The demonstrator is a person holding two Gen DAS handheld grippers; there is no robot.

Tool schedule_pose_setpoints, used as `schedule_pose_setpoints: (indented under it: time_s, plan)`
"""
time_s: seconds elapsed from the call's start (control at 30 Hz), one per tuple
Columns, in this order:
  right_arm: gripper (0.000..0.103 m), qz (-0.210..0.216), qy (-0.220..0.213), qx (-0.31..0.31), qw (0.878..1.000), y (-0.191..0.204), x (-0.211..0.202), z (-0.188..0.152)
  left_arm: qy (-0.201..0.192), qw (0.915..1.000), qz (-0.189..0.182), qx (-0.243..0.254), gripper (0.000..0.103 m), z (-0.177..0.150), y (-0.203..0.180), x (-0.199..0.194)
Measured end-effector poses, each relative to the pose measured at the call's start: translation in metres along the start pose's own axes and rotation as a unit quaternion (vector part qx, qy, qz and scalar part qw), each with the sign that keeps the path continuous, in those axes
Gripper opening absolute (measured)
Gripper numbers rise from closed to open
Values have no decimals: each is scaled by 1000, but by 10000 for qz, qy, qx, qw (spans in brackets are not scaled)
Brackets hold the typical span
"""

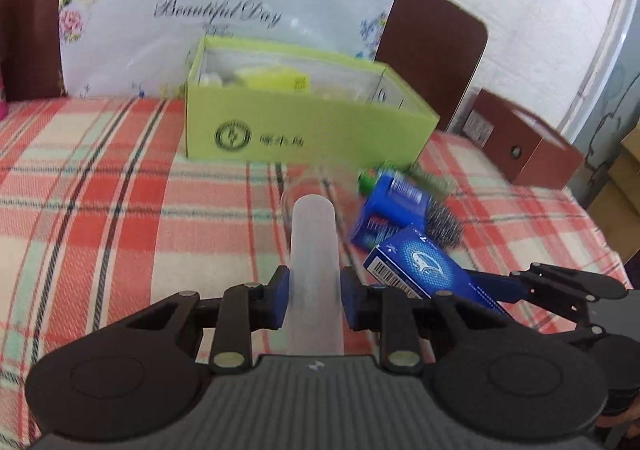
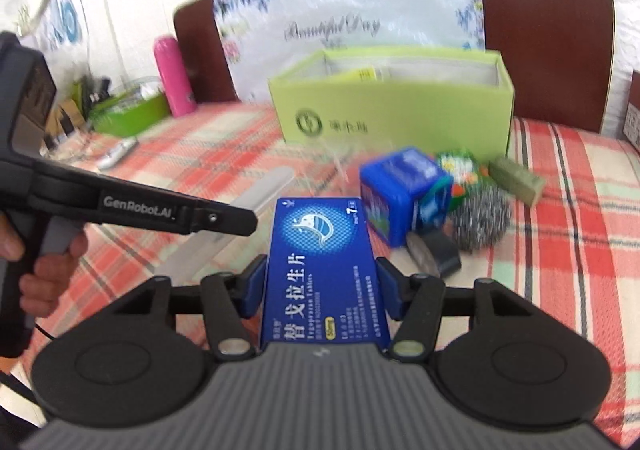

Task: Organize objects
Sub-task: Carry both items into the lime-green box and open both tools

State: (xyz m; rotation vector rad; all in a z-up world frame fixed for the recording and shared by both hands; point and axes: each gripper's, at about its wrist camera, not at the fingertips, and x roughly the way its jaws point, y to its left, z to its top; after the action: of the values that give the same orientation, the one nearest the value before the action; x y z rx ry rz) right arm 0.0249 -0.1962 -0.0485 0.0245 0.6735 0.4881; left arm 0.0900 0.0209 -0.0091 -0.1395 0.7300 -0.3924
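**Both tongs loaded, green box ahead**

Left wrist view: the left tongs (image 1: 314, 302) are clamped on a frosted translucent tube (image 1: 314, 250), its rounded end sticking forward past the blue pads (image 1: 278, 300). The tube looks smooth, so a slack grip would likely let it slide. Beyond it, on the red plaid cloth (image 1: 100, 210), stands the open green box (image 1: 304, 126), with some yellow and white items already inside. To the right of the tube lies a cluster: a blue tin (image 1: 394, 206), a steel scourer (image 1: 446, 224) and a green item behind them. The blue tablet carton (image 1: 420, 270) shows at right, gripped by the right tongs (image 1: 496, 292).

Right wrist view: the right tongs (image 2: 322, 296) are clamped across the width of the blue tablet carton (image 2: 324, 270), which lies flat between the pads, printed face up. The left tongs (image 2: 244, 220) come in from the left, held by a hand (image 2: 48, 262), with the tube (image 2: 256, 190) jutting past them. The green box (image 2: 396, 110) stands farther back, the blue tin (image 2: 400, 190), steel scourer (image 2: 482, 222), an olive block (image 2: 516, 176) and a dark roll (image 2: 436, 254) in front of it.

Judgement: both loads look bound for the box. Carry them high enough to clear its near wall, keep the two tongs well apart so carton and tube do not knock, tip the tube lengthwise into free space, and open the jaws only once each item is inside the rim.
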Motion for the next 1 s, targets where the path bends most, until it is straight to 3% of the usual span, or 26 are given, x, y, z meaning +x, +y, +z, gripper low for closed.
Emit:
schedule_pose_setpoints:
  time_s: [0.17,0.43,0.67,1.0]
  plan:
    - [56,-29,-529,-84,9986,-5,-17,32,-458,9987,-144,149,28,33,-11,-13]
    - [56,-621,-1182,-407,9902,-24,-12,97,-976,9941,-246,400,28,92,-33,-8]
    - [56,-1189,-1336,-384,9831,-60,24,140,-1058,9936,-48,403,28,138,-37,35]
    - [56,-1620,-1149,-451,9790,-97,88,160,-889,9958,137,188,28,178,-35,100]
